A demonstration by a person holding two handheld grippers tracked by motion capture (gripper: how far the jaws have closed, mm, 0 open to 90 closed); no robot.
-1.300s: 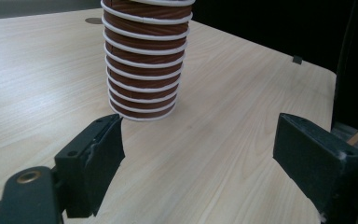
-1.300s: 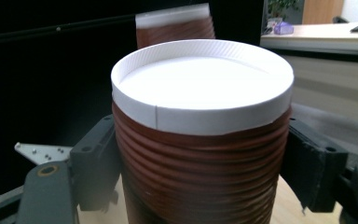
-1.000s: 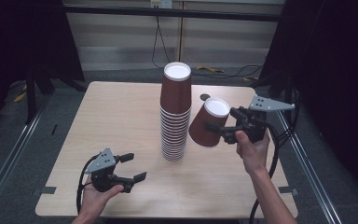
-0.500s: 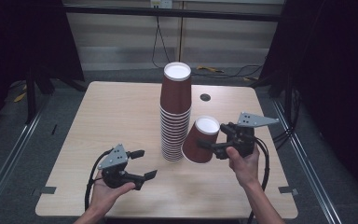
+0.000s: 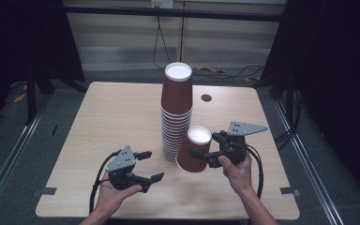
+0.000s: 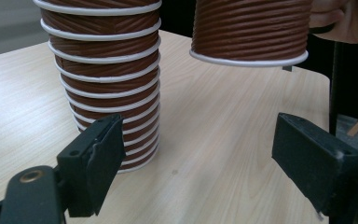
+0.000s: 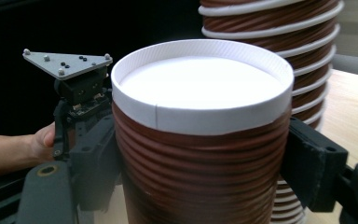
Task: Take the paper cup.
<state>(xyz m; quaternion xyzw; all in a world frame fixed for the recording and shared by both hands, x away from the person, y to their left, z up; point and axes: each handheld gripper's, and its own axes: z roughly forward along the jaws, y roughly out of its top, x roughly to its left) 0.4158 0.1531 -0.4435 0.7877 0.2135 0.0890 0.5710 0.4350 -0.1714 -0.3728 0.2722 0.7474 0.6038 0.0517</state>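
A pale wooden table [image 5: 98, 122] stands amid dark curtains. The right gripper [image 5: 205, 154] pinches a single upside-down brown ribbed paper cup [image 5: 194, 149] (white base up), held slightly tilted, seemingly just above the tabletop, beside the tall stack of inverted brown paper cups [image 5: 176, 112]. The left gripper [image 5: 151, 165], jaws spread and empty, hovers near the stack.

Each hand carried a black two-jaw gripper: the left gripper [image 5: 151, 165] and the right gripper [image 5: 205, 156]. Both had blocky black jaws and a grey three-cornered plate on top with small dark dots. A black cable looped from each. The forearms were bare, without sleeves.
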